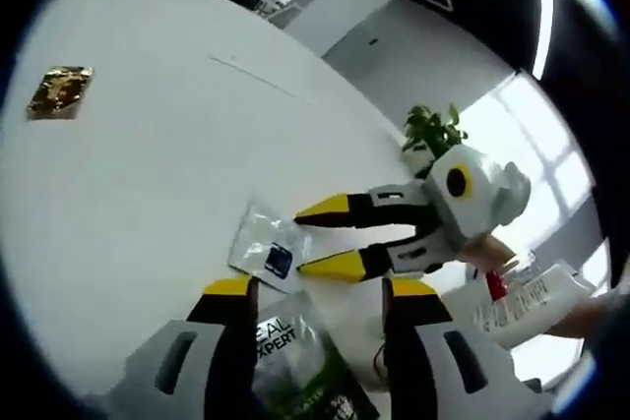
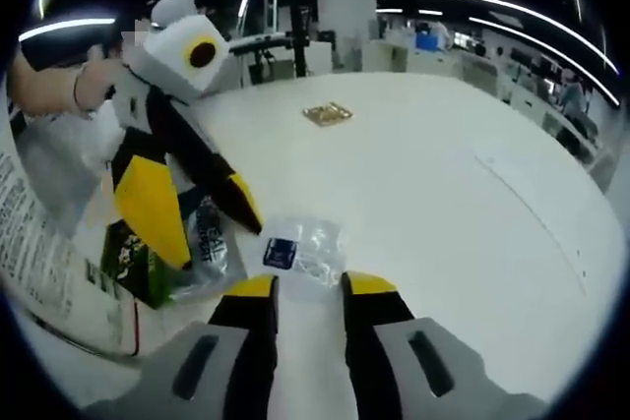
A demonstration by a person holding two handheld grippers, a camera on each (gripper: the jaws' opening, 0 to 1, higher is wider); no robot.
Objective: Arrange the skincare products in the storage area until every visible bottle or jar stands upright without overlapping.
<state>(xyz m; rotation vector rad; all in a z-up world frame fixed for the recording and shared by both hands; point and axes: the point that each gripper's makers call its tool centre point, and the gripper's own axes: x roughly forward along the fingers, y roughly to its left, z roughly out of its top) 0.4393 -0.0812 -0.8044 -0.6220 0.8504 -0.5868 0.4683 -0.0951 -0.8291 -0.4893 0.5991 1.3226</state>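
**On the white surface: sachets between two grippers**

On the white surface (image 1: 148, 164), just ahead of the right gripper (image 2: 307, 287), lies a clear sachet with a dark blue label (image 2: 295, 248), flat. The right gripper's jaws stand part open, empty, their tips at the sachet's near edge, seemingly lined up for a pick.

The left gripper (image 1: 320, 287) has its jaws spread wide on either side of a green and clear pouch printed "EXPERT" (image 1: 290, 356). Whether they press it I cannot tell; it may be pinned to keep it from sliding.

Beyond both, well apart: a small gold packet (image 1: 59, 90).

Beside the right gripper: a white printed box (image 1: 527, 302), a hand near it.

No bottle or jar stands upright here yet.
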